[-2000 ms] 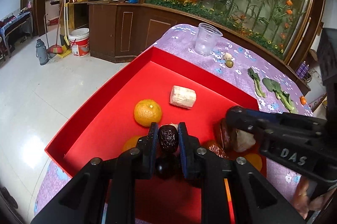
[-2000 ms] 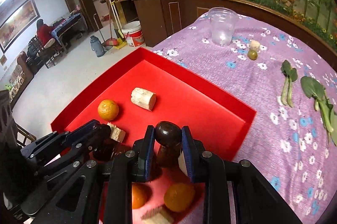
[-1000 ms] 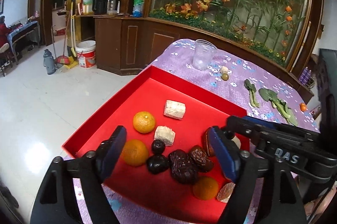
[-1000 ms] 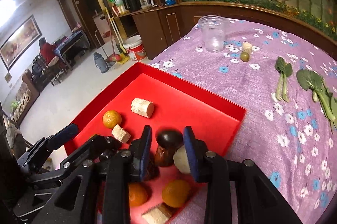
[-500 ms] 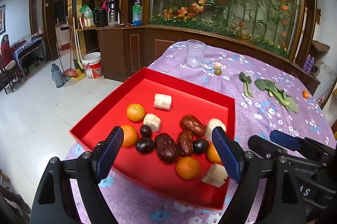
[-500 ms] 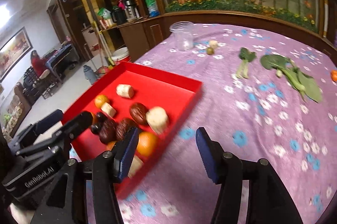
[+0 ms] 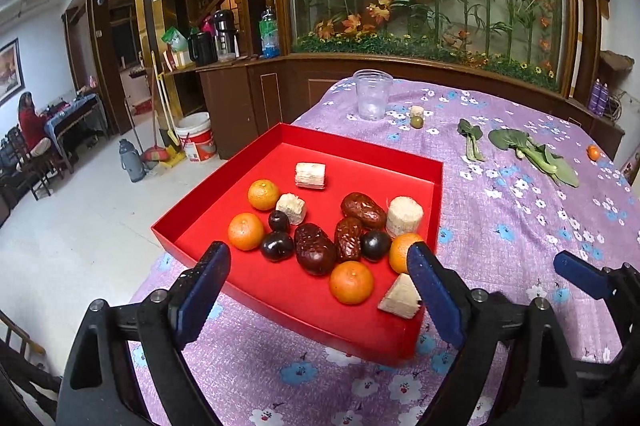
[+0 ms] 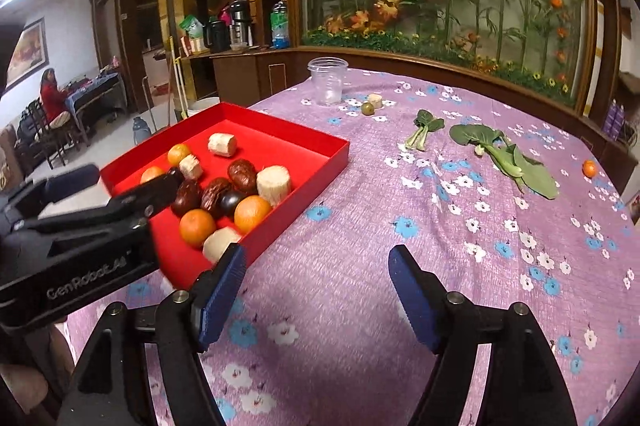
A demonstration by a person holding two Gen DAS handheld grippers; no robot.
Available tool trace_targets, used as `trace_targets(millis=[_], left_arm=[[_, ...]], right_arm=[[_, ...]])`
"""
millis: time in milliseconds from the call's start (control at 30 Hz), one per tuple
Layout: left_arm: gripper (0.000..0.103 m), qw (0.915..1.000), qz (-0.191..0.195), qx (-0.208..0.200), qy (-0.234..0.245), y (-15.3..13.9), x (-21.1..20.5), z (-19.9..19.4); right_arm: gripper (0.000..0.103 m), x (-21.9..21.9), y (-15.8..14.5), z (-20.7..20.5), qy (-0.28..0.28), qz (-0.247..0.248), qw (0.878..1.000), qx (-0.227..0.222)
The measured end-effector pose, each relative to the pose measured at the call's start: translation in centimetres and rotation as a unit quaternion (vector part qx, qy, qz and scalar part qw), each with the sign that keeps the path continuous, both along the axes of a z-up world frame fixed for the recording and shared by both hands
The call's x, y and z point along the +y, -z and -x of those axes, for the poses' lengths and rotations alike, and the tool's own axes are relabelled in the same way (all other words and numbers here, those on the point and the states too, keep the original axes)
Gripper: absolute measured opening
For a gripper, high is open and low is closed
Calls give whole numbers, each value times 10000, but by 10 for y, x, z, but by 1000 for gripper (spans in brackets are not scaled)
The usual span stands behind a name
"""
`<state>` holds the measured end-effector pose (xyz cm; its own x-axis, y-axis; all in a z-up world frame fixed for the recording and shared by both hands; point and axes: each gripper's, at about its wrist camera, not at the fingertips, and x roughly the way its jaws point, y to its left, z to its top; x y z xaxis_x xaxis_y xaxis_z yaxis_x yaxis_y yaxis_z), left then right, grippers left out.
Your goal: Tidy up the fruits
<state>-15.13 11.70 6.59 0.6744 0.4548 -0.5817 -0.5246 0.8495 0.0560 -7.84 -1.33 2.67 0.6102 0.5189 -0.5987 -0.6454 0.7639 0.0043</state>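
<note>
A red tray [image 7: 360,152] [image 8: 312,142] sits on the purple flowered cloth. It holds several oranges [image 7: 351,282], dark plums [image 7: 277,246], wrinkled brown dates [image 7: 315,254] and pale sugarcane pieces [image 7: 404,216]. My left gripper [image 7: 318,290] is open and empty, held above the tray's near edge. My right gripper [image 8: 316,282] is open and empty over bare cloth to the right of the tray. The left gripper's body shows at the left of the right wrist view [image 8: 80,226].
A clear plastic cup [image 7: 373,94], a small green fruit [image 7: 417,121] and a cane piece [image 7: 417,111] stand at the table's far side. Leafy greens [image 8: 508,156] and a small orange [image 8: 589,168] lie to the right. The table's left edge drops to the floor.
Both grippers let go of their dark fruits in the tray, opened wide and pulled back and up. The right gripper has swung right, off the tray.
</note>
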Motion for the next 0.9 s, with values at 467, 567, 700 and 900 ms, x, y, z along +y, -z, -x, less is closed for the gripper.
trace_targets(millis=[467, 567, 700, 900], left_arm=[[90, 9991, -345, -210, -137, -12, -11, 5], [96, 9979, -462, -370, -263, -18, -12, 11], [101, 9949, -604, -628, -507, -30, -12, 21], [103, 9914, -850, -628, -777, -31, -17, 30]], right_arm=[[84, -7, -8, 17, -26, -176, 9989, -445], [85, -6, -8, 20, -54, -167, 9987, -480], [85, -4, -10, 26, -98, -174, 9982, -565], [88, 0, -13, 33, -192, -185, 9975, -647]])
